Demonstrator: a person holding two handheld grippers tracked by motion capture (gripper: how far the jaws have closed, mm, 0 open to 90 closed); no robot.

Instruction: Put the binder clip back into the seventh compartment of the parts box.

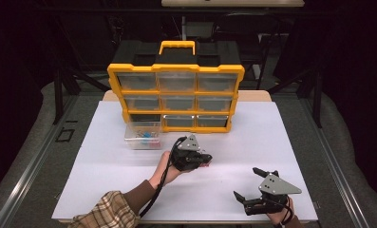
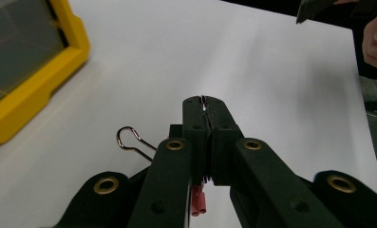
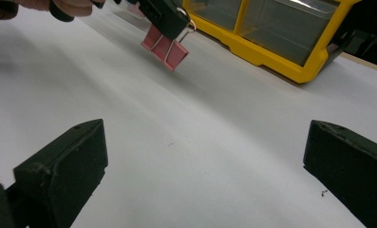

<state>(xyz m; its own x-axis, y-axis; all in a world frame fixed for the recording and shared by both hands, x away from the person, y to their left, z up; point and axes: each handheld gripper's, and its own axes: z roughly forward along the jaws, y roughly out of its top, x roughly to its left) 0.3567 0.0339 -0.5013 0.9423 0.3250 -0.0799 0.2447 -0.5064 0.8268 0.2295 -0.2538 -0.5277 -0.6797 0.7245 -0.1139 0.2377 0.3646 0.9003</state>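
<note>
Just one pink binder clip (image 3: 164,47) (gripped)

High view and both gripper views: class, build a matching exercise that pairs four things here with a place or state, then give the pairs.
Things:
1. left tool
2. right tool
3. pink metal binder clip
4. clear plastic drawer bin

States or places:
A. jaws wide apart, nothing between them
B. pulled out, on the white table in front of the yellow organiser case
C. shut on a wire handle
D. hanging above the table

Pairs: 1-C, 2-A, 3-D, 4-B
</note>
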